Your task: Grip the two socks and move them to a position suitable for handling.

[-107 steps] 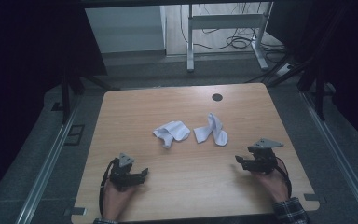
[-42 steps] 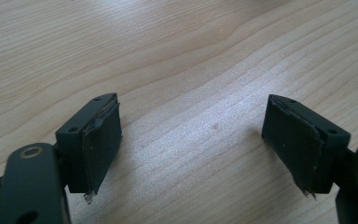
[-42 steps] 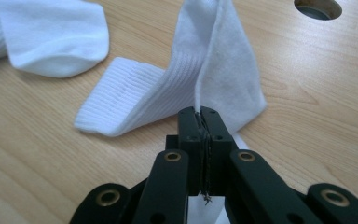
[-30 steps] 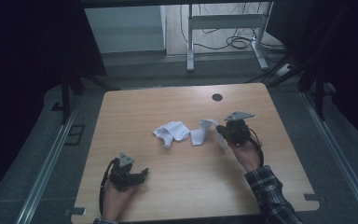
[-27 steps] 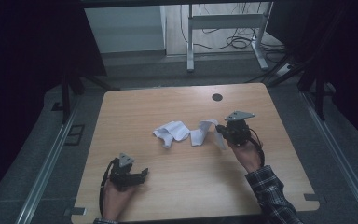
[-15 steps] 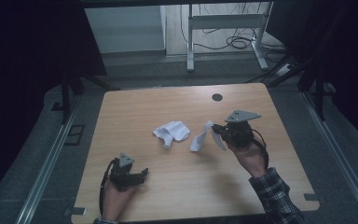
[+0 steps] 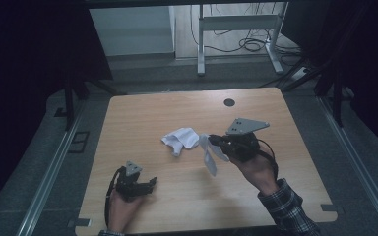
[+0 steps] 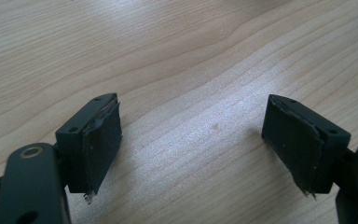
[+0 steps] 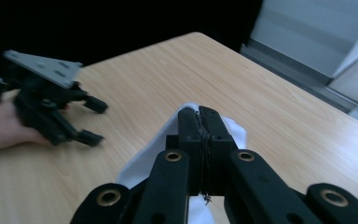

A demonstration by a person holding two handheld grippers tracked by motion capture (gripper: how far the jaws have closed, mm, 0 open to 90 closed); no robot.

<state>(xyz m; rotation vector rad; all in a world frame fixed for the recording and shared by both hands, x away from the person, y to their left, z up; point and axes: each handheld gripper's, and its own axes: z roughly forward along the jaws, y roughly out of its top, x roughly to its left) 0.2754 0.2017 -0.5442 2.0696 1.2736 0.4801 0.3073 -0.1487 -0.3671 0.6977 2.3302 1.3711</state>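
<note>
The right gripper (image 7: 215, 142) has lifted one sock (image 7: 209, 156) off the tabletop (image 7: 142, 118), jaws clamped on its edge; pairing can begin. The other sock (image 7: 181, 138) lies mid-table. The left gripper (image 7: 147, 183) rests wide open, empty.

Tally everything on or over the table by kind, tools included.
White socks: 2, one lying on the table, one hanging from the right tool
Tools: 2, the left tool and the right tool
Total: 4
</note>
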